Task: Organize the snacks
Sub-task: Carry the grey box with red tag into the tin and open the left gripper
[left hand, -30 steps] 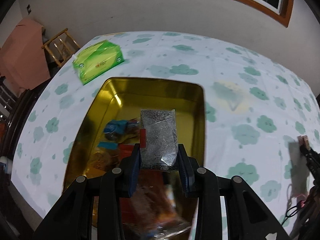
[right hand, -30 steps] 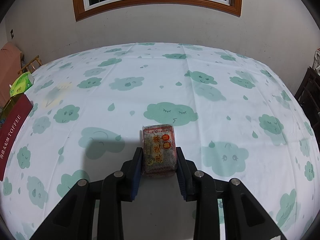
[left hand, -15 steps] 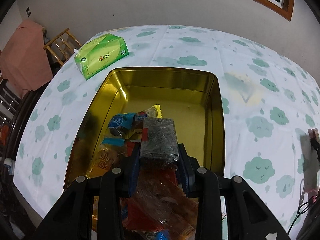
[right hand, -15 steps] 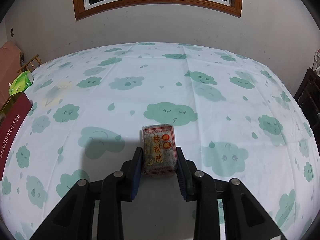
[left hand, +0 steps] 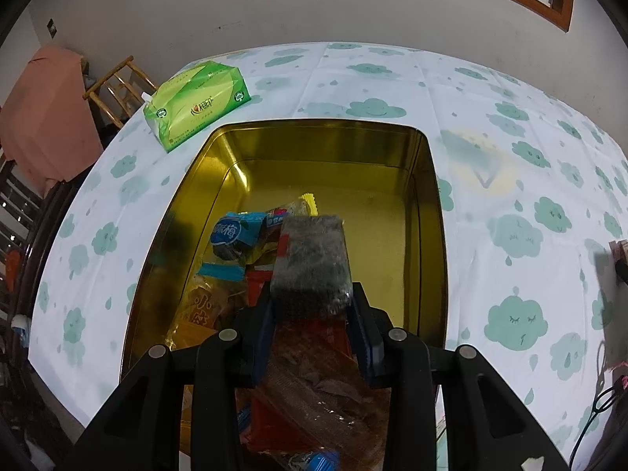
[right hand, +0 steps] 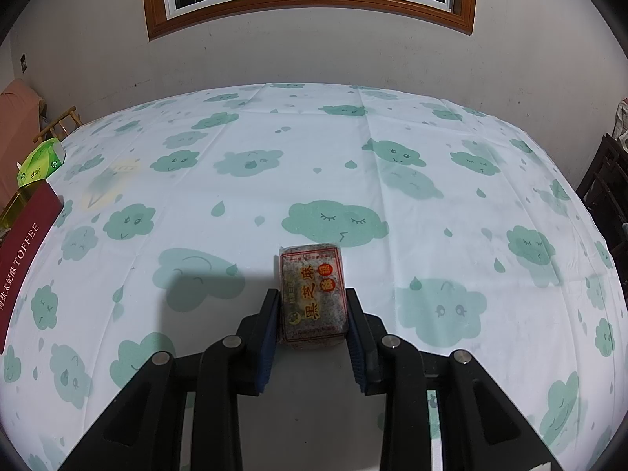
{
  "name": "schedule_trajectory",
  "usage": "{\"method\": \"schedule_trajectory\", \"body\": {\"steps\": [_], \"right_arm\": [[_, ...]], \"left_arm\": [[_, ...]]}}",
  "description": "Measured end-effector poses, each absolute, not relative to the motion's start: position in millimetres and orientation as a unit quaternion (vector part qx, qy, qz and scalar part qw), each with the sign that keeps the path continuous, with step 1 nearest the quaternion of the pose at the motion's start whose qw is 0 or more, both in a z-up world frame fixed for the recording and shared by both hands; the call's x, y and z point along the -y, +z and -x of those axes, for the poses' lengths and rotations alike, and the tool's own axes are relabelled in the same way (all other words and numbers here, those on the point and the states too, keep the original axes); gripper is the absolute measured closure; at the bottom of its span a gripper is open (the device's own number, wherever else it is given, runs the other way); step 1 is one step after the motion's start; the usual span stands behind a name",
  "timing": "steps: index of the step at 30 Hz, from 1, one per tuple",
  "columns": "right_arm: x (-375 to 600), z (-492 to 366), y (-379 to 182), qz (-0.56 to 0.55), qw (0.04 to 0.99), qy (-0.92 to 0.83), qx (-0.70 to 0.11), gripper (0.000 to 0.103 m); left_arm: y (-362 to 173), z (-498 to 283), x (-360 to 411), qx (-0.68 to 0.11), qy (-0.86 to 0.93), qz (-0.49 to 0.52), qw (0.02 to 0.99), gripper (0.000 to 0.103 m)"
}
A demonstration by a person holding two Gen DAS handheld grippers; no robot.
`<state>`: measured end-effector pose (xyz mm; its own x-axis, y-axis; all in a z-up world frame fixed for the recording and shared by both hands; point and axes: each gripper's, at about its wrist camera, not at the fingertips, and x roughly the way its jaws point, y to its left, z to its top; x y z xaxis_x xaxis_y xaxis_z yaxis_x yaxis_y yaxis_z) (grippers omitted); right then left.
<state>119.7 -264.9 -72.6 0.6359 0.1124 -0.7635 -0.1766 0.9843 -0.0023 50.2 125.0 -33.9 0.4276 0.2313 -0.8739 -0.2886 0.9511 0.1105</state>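
My left gripper (left hand: 313, 298) is shut on a grey speckled sesame snack packet (left hand: 312, 259), held above the open gold tin (left hand: 431, 180). Beneath it in the tin's near half lie several snacks: a blue packet (left hand: 231, 233), an orange one (left hand: 204, 306) and a red-brown one (left hand: 314, 373). The tin's far half is bare. My right gripper (right hand: 313, 306) is shut on a second sesame packet (right hand: 312, 290) with a red label, low over the cloud-print tablecloth (right hand: 314, 165). The tin's dark red side (right hand: 23, 243) shows at the left edge of the right wrist view.
A green tissue pack (left hand: 196, 102) lies beyond the tin's far left corner, also seen as a green tissue pack (right hand: 39, 161) in the right wrist view. A wooden chair (left hand: 114, 86) and pink cloth (left hand: 43, 117) stand past the table's left edge. A wall with a window is behind.
The left gripper has shifted slightly over the tin with its packet, which now tilts further away; more of the snack pile shows beneath. The right gripper and its packet have not moved.
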Motion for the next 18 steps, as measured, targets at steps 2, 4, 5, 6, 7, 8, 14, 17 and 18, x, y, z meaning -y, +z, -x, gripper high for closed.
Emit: {"method": "schedule_trajectory", "body": {"steps": [2, 4, 5, 6, 7, 8, 14, 17, 18], "right_arm": [[264.9, -119.6, -72.6, 0.038, 0.904, 0.080, -0.419, 0.071], [265.1, -119.6, -72.6, 0.039, 0.904, 0.080, -0.419, 0.071], [265.3, -119.7, -72.7, 0.039, 0.904, 0.080, -0.419, 0.071], [265.8, -119.7, -72.8, 0.039, 0.904, 0.080, -0.419, 0.071], [265.3, -119.7, -72.7, 0.039, 0.904, 0.080, -0.419, 0.071], [265.2, -119.5, -72.6, 0.039, 0.904, 0.080, -0.419, 0.071], [264.9, -119.5, -72.6, 0.040, 0.904, 0.079, -0.419, 0.071], [264.8, -119.5, -72.5, 0.040, 0.904, 0.079, -0.419, 0.071], [265.9, -119.5, -72.6, 0.040, 0.904, 0.079, -0.419, 0.071]], "left_arm": [[-34.7, -49.8, -125.6, -0.513, 0.154, 0.028, 0.844, 0.069], [-34.3, -49.7, -126.4, -0.513, 0.154, 0.030, 0.844, 0.069], [-34.1, -49.6, -126.9, -0.513, 0.153, 0.031, 0.844, 0.069], [-34.1, -49.7, -127.3, -0.513, 0.152, 0.031, 0.844, 0.069], [-34.1, -49.6, -127.6, -0.514, 0.152, 0.031, 0.844, 0.069], [-34.0, -49.7, -128.0, -0.514, 0.151, 0.031, 0.844, 0.069], [-32.0, -49.4, -129.6, -0.512, 0.145, 0.040, 0.846, 0.065], [-30.2, -48.1, -128.4, -0.508, 0.140, 0.041, 0.849, 0.060], [-29.2, -47.7, -127.8, -0.507, 0.139, 0.041, 0.850, 0.059]]}}
